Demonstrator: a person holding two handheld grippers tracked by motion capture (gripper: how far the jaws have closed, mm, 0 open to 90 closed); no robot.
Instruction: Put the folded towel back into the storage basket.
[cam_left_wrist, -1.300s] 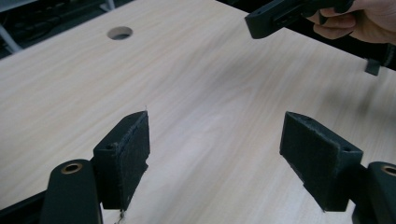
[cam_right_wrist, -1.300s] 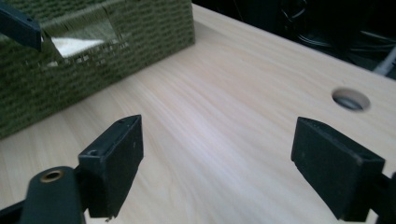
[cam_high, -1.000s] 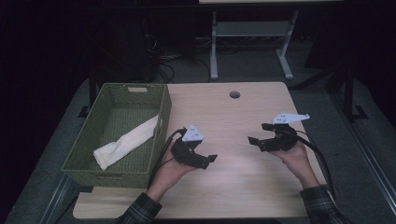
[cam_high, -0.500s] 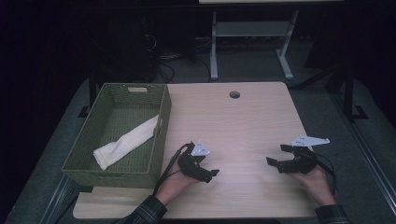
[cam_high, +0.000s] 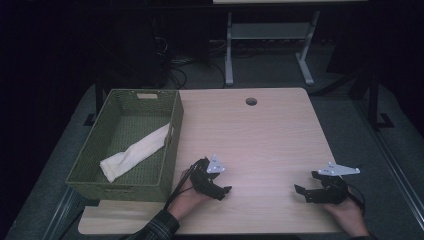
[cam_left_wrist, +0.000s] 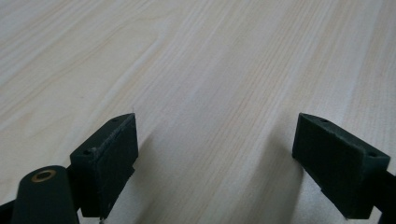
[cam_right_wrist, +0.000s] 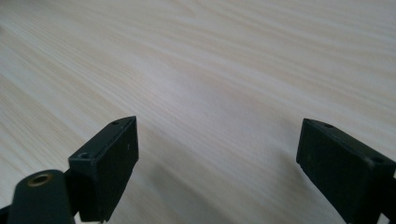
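**Two open grippers rest low near the front of the table**

The person's left black two-jaw gripper (cam_high: 220, 190) sits low over the pale wooden table (cam_high: 260, 135), near the front edge. Its jaws stand wide apart and hold nothing. In the left gripper view the same gripper (cam_left_wrist: 215, 154) has only bare wood between its jaws.

The right black two-jaw gripper (cam_high: 306, 192) is also low over the table, at about 3 o'clock from the left one and well apart from it. Its jaws are wide too, with nothing in them. In the right gripper view this gripper (cam_right_wrist: 217, 158) looks down on plain wood.

The nearest thing is a rolled cream cloth (cam_high: 135, 152). It lies slanted inside the green woven basket (cam_high: 172, 137), which stands on the left side of the table. The cloth is at about 10 o'clock from the left gripper, near it but not touching. It is at about 9 o'clock from the right gripper, far away. The basket wall stands between the cloth and both grippers.
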